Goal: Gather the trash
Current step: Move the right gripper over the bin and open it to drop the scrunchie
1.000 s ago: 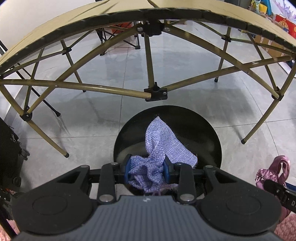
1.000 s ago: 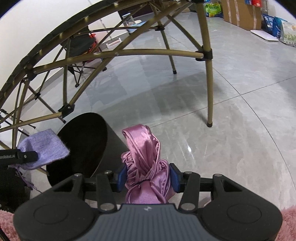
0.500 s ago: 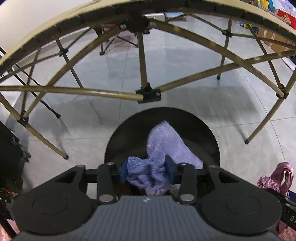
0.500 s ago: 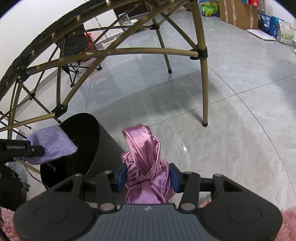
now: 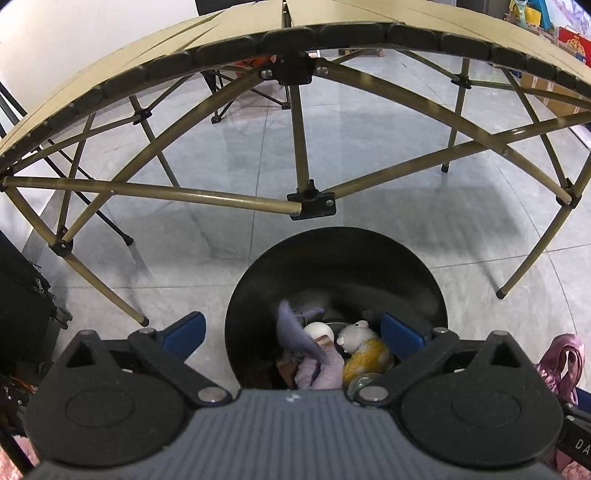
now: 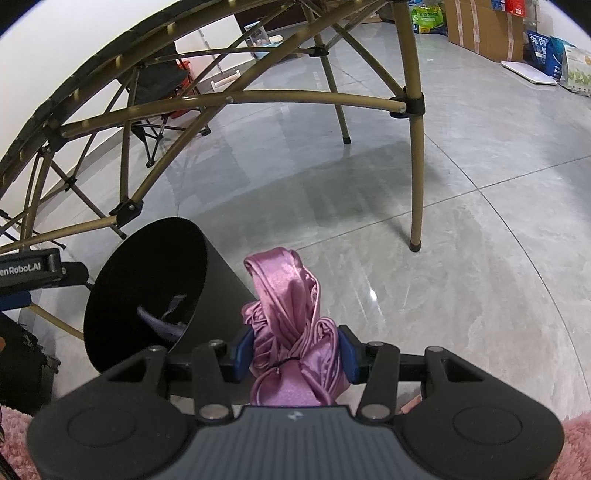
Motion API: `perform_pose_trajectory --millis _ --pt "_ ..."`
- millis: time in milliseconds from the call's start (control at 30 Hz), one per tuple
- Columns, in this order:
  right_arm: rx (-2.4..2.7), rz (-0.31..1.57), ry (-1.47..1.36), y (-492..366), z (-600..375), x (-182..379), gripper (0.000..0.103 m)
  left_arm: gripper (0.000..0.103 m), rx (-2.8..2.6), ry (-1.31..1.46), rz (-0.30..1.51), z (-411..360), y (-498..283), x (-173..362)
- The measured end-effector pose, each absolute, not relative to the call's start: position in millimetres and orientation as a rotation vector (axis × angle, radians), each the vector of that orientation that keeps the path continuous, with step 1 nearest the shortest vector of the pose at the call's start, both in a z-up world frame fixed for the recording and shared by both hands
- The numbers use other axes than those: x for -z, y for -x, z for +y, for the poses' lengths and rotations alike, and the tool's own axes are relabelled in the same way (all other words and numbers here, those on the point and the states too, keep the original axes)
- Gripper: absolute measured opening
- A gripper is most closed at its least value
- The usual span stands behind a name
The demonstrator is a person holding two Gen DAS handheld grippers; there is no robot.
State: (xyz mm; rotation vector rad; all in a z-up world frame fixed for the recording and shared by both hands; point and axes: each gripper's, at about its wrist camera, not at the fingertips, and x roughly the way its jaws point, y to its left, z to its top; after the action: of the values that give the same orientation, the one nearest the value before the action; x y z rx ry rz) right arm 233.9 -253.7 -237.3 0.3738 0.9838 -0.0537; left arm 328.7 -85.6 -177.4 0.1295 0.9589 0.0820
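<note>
A: Tongs status? Left tongs [image 5: 291, 332] have just sprung wide apart, nothing between the pads. Lilac cloth [image 5: 314, 363] is down inside the black bin [image 5: 332, 258], loose among the other trash.

B: Right tongs [image 6: 295, 356] clamped on the pink satin cloth [image 6: 291, 295], beside the bin and above the floor.

A: Bin contents: one lilac cloth, one white ball [image 5: 318, 329], one grey-and-yellow plush [image 5: 364, 345]. Rest too dark to tell.

B: Surroundings: one bin on a glossy grey tile floor [image 6: 461, 240], just in front of a folding worktop [image 5: 295, 44] with tan crossed legs. One folding chair [image 6: 159, 88] beyond it by the white wall. Cardboard boxes [image 6: 484, 26] and bags far right.
</note>
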Motion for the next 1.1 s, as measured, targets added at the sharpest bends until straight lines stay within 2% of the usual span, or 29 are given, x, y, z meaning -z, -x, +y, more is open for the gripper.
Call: perform_pose_trajectory --millis 700,1100 --pt "-0.011 0.959 -0.327 -242 -217 221 0.047 0.103 -0.079 -0.109 0.924 -55 -308 166" --pt "-0.067 0.917 -0.256 -259 -169 206 0.047 0.103 -0.117 -0.053 0.897 -13 -296 155"
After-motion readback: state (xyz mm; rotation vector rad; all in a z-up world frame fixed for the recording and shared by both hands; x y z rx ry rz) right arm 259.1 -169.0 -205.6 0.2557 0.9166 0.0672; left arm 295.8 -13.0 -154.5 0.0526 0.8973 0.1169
